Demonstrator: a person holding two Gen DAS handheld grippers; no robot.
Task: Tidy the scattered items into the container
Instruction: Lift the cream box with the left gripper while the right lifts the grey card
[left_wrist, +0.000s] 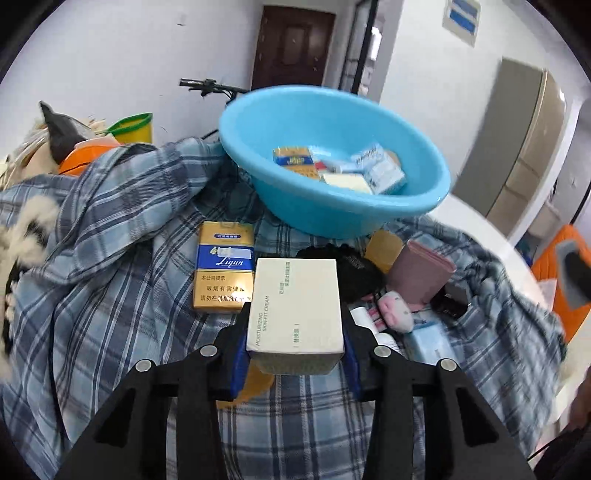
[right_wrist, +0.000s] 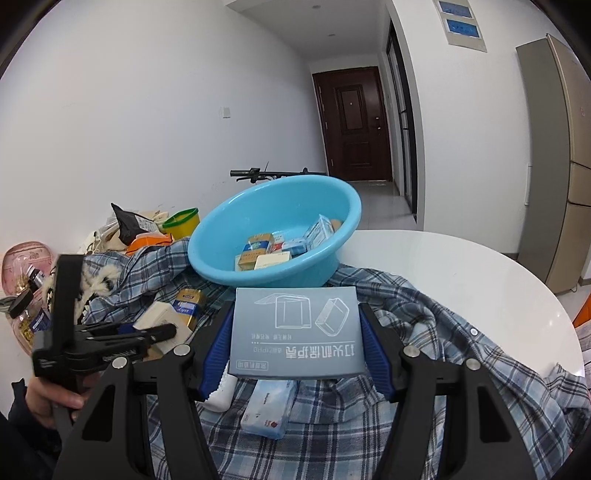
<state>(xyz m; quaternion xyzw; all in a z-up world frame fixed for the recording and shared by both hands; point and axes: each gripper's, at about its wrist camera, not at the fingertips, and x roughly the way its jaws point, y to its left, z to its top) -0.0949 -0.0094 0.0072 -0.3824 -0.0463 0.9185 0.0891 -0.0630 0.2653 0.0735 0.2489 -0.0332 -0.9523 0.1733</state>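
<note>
While angled downward over the plaid shirt (left_wrist: 110, 295), the left gripper (left_wrist: 295, 332) clamps a white cream box (left_wrist: 295, 306). Right gripper (right_wrist: 297, 339) clamps a grey-blue carton (right_wrist: 295, 332). Beyond both, the blue basin (left_wrist: 332, 155) holds several boxes.

Both wrist cameras look down close along their tools, sharing the blue basin (left_wrist: 332, 206) (right_wrist: 273, 266).

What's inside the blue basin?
The basin holds a pile of small boxes: a gold-and-blue pack, a cream box and a pale blue carton. Whatever lies beneath them is covered.
</note>
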